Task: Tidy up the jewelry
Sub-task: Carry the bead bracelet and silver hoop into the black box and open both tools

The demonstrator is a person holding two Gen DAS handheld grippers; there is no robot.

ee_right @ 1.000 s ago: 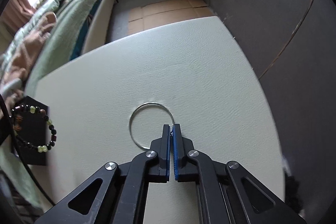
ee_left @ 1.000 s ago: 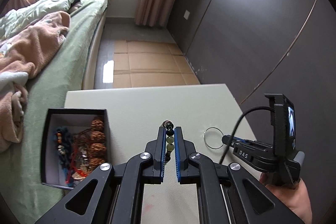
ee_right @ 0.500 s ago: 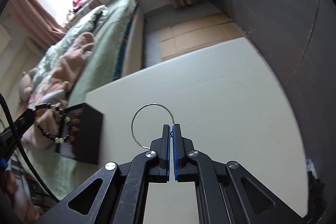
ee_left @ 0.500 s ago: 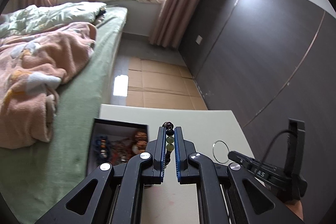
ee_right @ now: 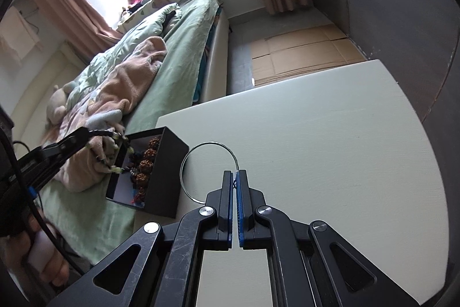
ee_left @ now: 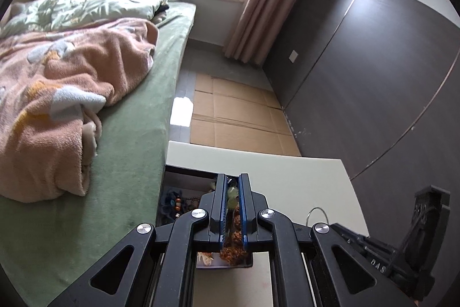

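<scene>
At the left, the left claw [ee_right: 86, 138] pinches the bead bracelet [ee_right: 115, 151] (it hangs just above the open black box [ee_right: 165, 177]), while the right claw [ee_right: 235, 177], pressed together, grips the thin metal ring [ee_right: 187, 160] over the table [ee_right: 330, 134].

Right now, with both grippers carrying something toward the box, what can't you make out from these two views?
- Left wrist view: most of the bead bracelet is hidden by the left gripper.
- Same view: the box is largely covered by the fingers; its contents are a jumble.
- Same view: the ring is mostly hidden by the gripper.
- Right wrist view: whether the ring, gripped by the right gripper, clears the table.
</scene>
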